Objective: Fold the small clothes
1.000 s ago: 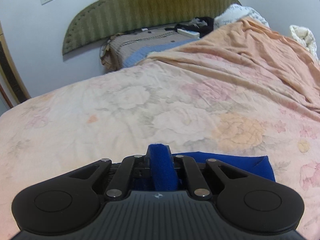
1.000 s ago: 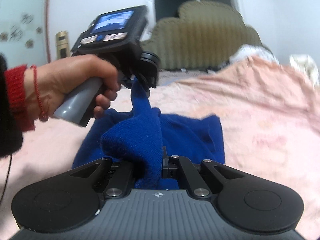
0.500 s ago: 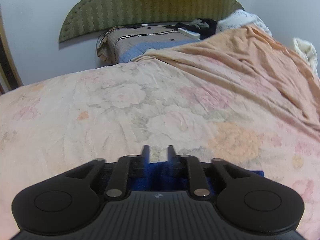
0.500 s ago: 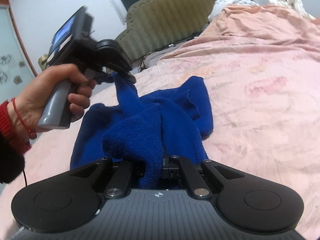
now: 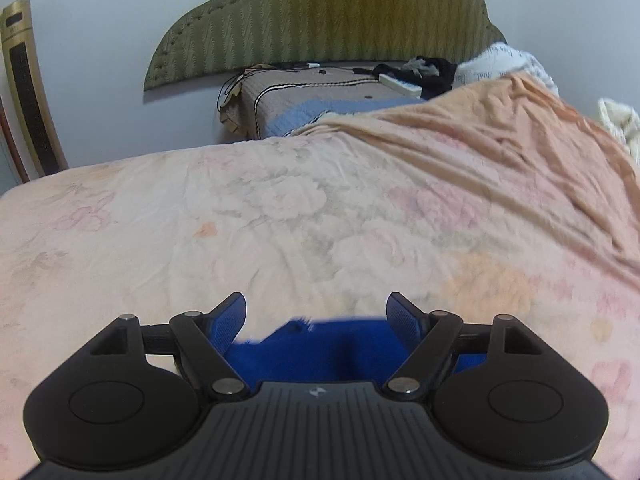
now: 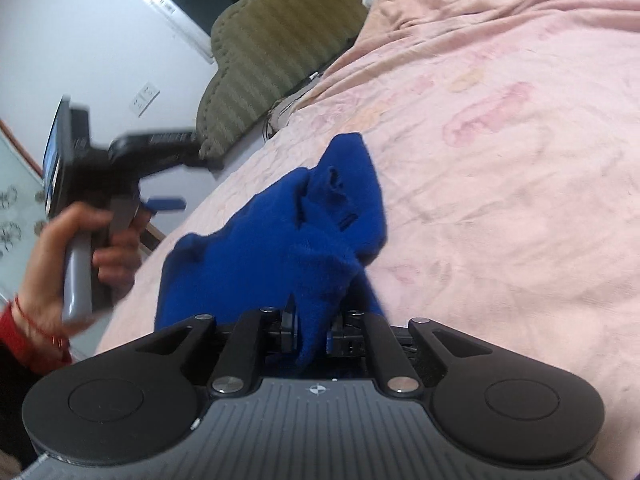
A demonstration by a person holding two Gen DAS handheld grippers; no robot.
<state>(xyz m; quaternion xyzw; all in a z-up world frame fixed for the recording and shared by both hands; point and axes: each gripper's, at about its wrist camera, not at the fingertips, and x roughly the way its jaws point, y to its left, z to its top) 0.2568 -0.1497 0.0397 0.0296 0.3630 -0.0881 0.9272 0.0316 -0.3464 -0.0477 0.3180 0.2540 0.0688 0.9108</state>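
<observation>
A blue knitted garment [image 6: 260, 248] lies crumpled on the pink floral bedspread [image 6: 500, 200]. My right gripper [image 6: 314, 336] has a fold of it between its pads. The jaws are opening, but the cloth still fills the narrow gap. My left gripper [image 5: 316, 312] is opening wide with nothing between its blue pads [image 5: 234, 320]; the garment's edge [image 5: 340, 354] lies on the bed just below them. In the right wrist view the left gripper [image 6: 186, 184] is held by a hand [image 6: 108, 248] to the left of the garment, apart from it.
An olive padded headboard [image 5: 328, 20] stands against the wall. A brown and blue blanket [image 5: 320, 100] with a remote and dark clothes lies at the bed's head. An orange quilt [image 5: 500, 152] is heaped on the right. A gold tower appliance [image 5: 28, 92] stands at the left.
The left gripper let go of the blue cloth and opened wide; the cloth dropped onto the bed. The right gripper rolled and sank toward the bed, its jaws starting to part.
</observation>
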